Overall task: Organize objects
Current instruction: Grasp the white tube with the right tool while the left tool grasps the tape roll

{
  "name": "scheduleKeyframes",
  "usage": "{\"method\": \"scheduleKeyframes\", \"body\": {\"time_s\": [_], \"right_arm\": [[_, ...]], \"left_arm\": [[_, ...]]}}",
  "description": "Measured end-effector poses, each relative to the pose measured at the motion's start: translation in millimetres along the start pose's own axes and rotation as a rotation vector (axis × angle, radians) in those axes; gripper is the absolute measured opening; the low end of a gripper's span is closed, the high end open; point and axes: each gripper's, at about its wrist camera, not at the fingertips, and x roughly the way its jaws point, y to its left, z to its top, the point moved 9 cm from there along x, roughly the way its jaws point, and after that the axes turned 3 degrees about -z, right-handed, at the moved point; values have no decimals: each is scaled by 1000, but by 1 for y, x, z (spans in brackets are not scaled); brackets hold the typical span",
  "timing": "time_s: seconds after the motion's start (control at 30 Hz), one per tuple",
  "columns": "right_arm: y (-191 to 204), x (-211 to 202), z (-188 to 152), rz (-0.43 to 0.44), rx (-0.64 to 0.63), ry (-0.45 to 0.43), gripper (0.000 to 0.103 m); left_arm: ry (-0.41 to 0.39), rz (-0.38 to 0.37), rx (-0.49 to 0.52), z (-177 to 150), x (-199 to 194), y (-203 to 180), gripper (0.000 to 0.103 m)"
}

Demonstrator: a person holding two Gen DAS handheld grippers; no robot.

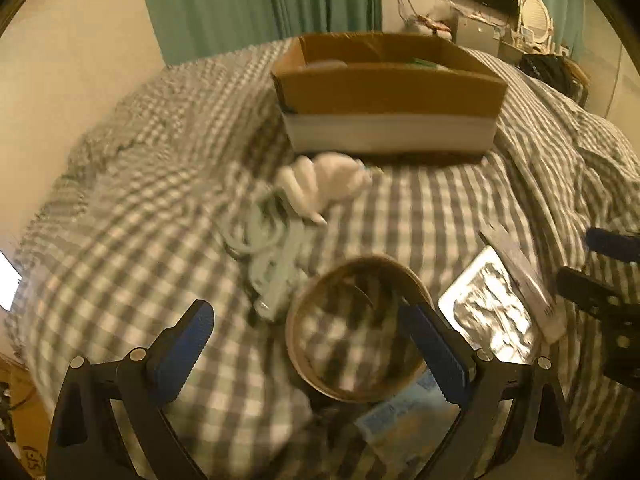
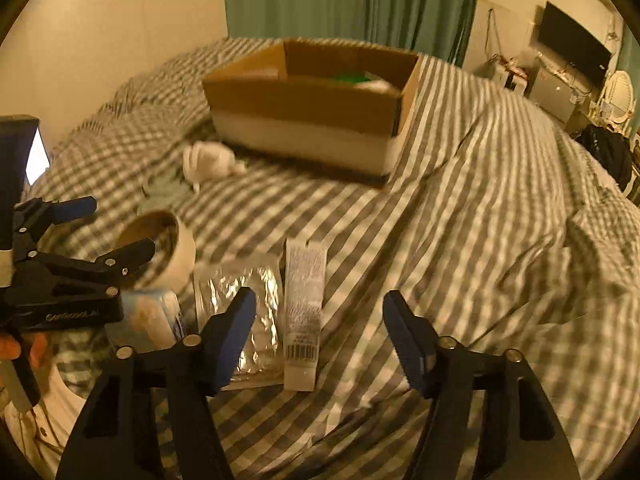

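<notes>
Cardboard rings the tape roll (image 1: 356,328) lying on the checked bed (image 1: 140,240), with the pale cable bundle (image 1: 264,240) to its left. The left tongs (image 1: 312,356) stand wide open, one blue pad inside the roll's core and the other well outside it, gripping nothing. The roll looks light and stiff; pinching its wall should hold. Next along lie a crinkly foil pouch (image 2: 240,304) and a flat white packet (image 2: 304,312), both thin and probably slippery. The right tongs (image 2: 320,340) gape empty above them. Beyond waits the box (image 2: 308,120).
</notes>
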Motion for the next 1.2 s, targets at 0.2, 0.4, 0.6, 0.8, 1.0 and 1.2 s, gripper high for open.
{"method": "scheduleKeyframes", "body": {"time_s": [0.2,0.4,0.6,0.8,1.0,1.2], "right_arm": [[0,25,-11,3,-6,73,40],[4,43,-20,-4,-32,122,28],[9,43,-16,-22,-47,101,25],[13,36,-15,-21,-54,86,24],[15,24,-8,-16,-47,54,24],[15,5,4,-14,-53,4,24]], "left_arm": [[27,-37,2,-8,15,-10,100],[56,-94,-30,-13,29,-11,100],[29,-95,-19,-12,33,-10,99],[52,-100,-6,-14,31,-6,34],[18,-115,-65,-10,18,12,12],[-39,-91,-47,4,-3,19,6]]}}
